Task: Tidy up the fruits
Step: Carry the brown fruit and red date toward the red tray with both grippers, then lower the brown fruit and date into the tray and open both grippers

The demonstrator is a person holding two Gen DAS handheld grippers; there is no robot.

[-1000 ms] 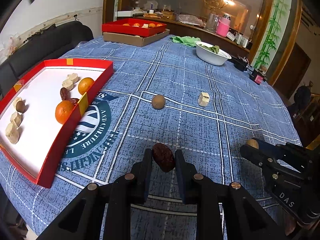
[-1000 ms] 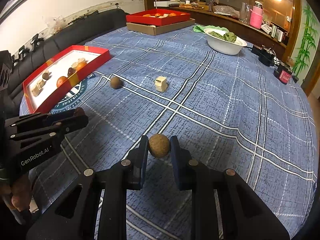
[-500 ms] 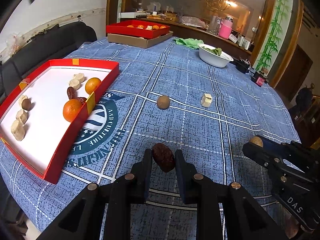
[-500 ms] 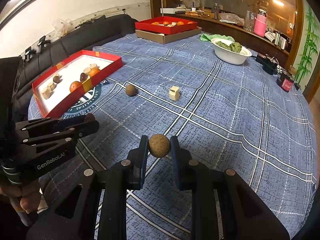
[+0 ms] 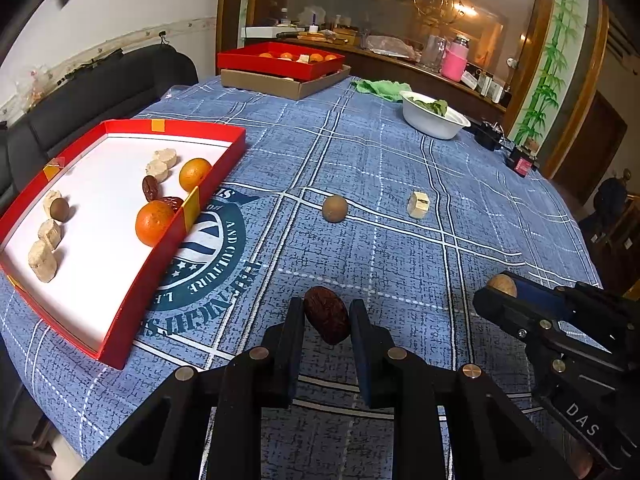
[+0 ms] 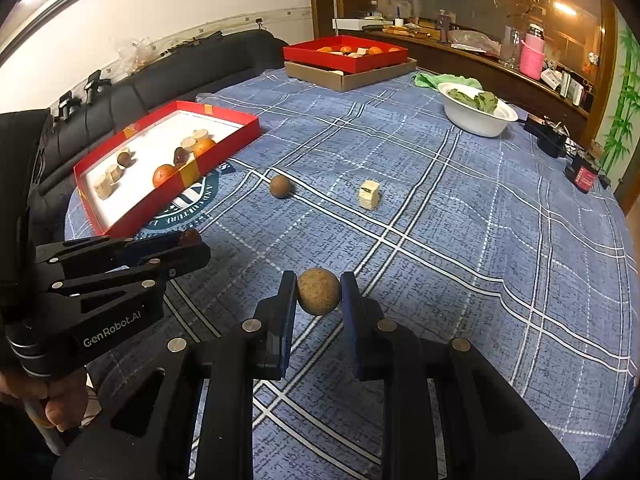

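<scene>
My left gripper [image 5: 326, 314] is shut on a dark red date [image 5: 327, 314], held above the blue cloth just right of the red tray [image 5: 172, 240]. That tray holds two oranges [image 5: 154, 223], dates, a brown ball and several pale chunks. In the right wrist view my right gripper [image 6: 319, 292] is shut on a brown round fruit [image 6: 319, 292], lifted over the cloth. The left gripper [image 6: 188, 242] shows at left there, the right gripper [image 5: 498, 288] at right in the left view. Another brown fruit [image 5: 335, 208] and a pale cube [image 5: 418, 205] lie on the cloth mid-table.
A second red tray [image 5: 280, 62] with oranges sits on a cardboard box at the far edge. A white bowl [image 5: 434, 118] of greens and a green cloth [image 5: 380, 89] stand at the back right. A dark sofa [image 6: 180, 76] borders the left side. A hand [image 6: 60, 404] grips the left handle.
Both views have shifted slightly, showing more of the table and the near tray; the trays and loose pieces appear lower and farther right in view. Both grips are unchanged.
</scene>
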